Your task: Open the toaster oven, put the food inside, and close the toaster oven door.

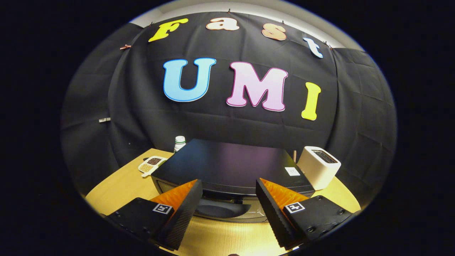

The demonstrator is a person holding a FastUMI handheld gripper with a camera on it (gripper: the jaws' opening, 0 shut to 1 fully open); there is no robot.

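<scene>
Gripper (227, 199) released, fingers spread wide, nothing between them but air and the front of the oven (227, 167). Oven sits just ahead of the fingers, black, flat glossy top, seen from slightly above. Its top edge lines up about level with the fingertips; left fingertip (193, 192) and right fingertip (263, 190) both hang in front of the oven's front face, contact can't be told. Door (222, 209) looks closed, its upper front strip and a curved dark part showing in the gap between the fingers; handle not clear. Small white sticker (292, 171) on the oven top, toward the right finger side.

Beyond the right finger, just beside the oven's right side, a white toaster (319, 167), slot on top. Beyond the left finger, past the oven's left rear corner, a white divided tray (152, 164) with dark and tan bits in its compartments. Behind the tray, near the oven's back left corner, a white bottle (180, 142) with a green band, upright, partly hidden by the oven.

Everything stands on a light wood table (117, 188). Table surface also shows below, between the fingers.
</scene>
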